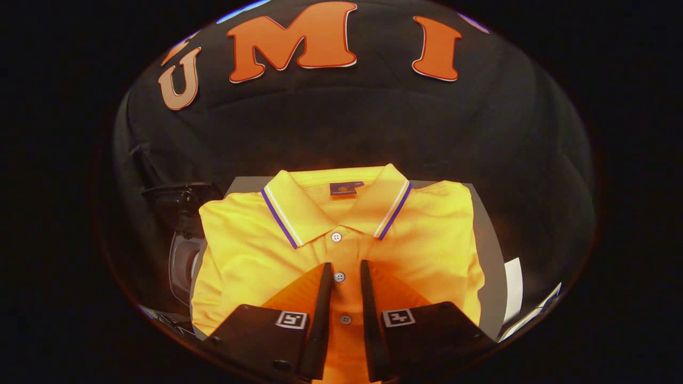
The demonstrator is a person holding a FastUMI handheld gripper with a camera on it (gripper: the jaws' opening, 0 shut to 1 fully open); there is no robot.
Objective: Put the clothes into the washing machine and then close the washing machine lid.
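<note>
Shirt (341,240): yellow polo, lay folded flat on a grey surface (488,250), collar away from the fingers.
Gripper (346,269): fingers slightly parted over the button strip, one button between the tips; contact unclear.

A black cloth wall (341,128) fills the upper half of the frame, creased and dim. Below it, a flat grey tabletop (484,250) shows at centre right. A white sheet (513,288) stands at that top's right edge, with a pale strip (536,312) slanting at the lower right. At the left, a dark bulky object (179,198) sits in shadow, too dim to tell what it is.
</note>
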